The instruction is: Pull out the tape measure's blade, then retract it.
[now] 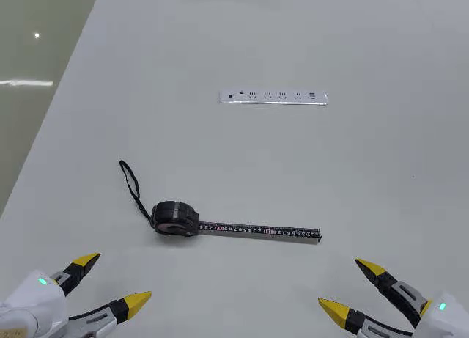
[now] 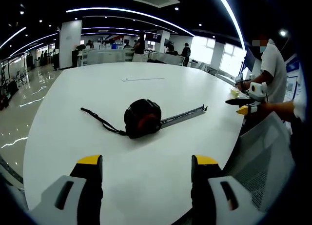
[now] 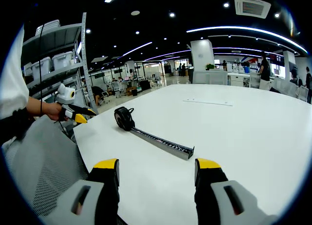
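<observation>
Black round tape-measure case with a reddish side label (image 1: 175, 218) lies on its side on the white tabletop (image 1: 352, 169). It sits on the person's side of the flat white power strip (image 1: 272, 97), well apart from it and offset toward its left end. The narrow steel blade with printed markings (image 1: 260, 231) is out, flat on the surface and roughly parallel to the strip, its end hook free. A thin black wrist strap (image 1: 132, 185) loops from the case back toward the strip.

Left yellow-tipped gripper (image 1: 113, 281) and right yellow-tipped gripper (image 1: 348, 285) sit farther from the strip than the tape does — jaws spread wide, nothing held, neither touching the tape.

Judgement: the blade stays extended unheld, so a lock probably holds it. The grippers flank the case and the hook — likely placed to steady the case and release the blade. Retraction not yet done.
</observation>
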`<state>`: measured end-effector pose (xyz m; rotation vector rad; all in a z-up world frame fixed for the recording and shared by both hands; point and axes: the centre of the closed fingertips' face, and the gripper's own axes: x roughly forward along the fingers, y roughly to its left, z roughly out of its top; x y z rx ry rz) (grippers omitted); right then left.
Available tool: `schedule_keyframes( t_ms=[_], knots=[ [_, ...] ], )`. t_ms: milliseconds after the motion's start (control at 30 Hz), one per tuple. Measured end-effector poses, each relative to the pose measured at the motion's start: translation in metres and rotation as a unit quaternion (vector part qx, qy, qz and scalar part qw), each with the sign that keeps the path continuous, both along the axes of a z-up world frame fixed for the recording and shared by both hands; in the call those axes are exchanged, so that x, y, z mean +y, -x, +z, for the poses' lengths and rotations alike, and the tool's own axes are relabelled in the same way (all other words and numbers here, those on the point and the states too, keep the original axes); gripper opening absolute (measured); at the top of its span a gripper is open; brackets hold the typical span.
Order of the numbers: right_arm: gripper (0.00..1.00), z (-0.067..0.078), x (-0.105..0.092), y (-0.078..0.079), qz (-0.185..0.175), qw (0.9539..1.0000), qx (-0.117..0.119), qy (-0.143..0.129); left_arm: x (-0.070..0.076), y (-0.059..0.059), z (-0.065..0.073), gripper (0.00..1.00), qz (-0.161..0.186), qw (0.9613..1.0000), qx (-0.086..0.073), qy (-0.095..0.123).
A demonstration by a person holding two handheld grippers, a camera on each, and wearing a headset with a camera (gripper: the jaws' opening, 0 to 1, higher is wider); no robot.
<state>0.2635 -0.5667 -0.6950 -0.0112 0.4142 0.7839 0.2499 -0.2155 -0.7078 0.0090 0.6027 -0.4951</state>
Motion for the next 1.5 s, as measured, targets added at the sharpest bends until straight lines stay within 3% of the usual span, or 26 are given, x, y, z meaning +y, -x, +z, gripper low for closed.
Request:
schedule_keyframes(
  t_ms=[667,1100,1433,1500],
  knots=[
    [0.62,0.002,0.006,-0.008,0.008,1.0000,-0.004,-0.001,-0.018,-0.016,0.007,0.74,0.001,1.0000,0.000,0.001],
    [0.62,0.002,0.012,-0.014,0.017,0.9998,-0.005,-0.002,-0.037,-0.024,0.006,0.74,-0.001,1.0000,0.005,-0.003],
    [0.61,0.001,0.016,-0.015,0.025,0.9997,-0.007,0.003,-0.035,-0.032,0.007,0.74,0.022,0.9997,0.003,-0.014],
    [0.61,0.001,0.017,-0.015,0.027,0.9996,-0.007,0.003,-0.035,-0.035,0.008,0.74,0.027,0.9996,0.005,-0.007]
  ],
)
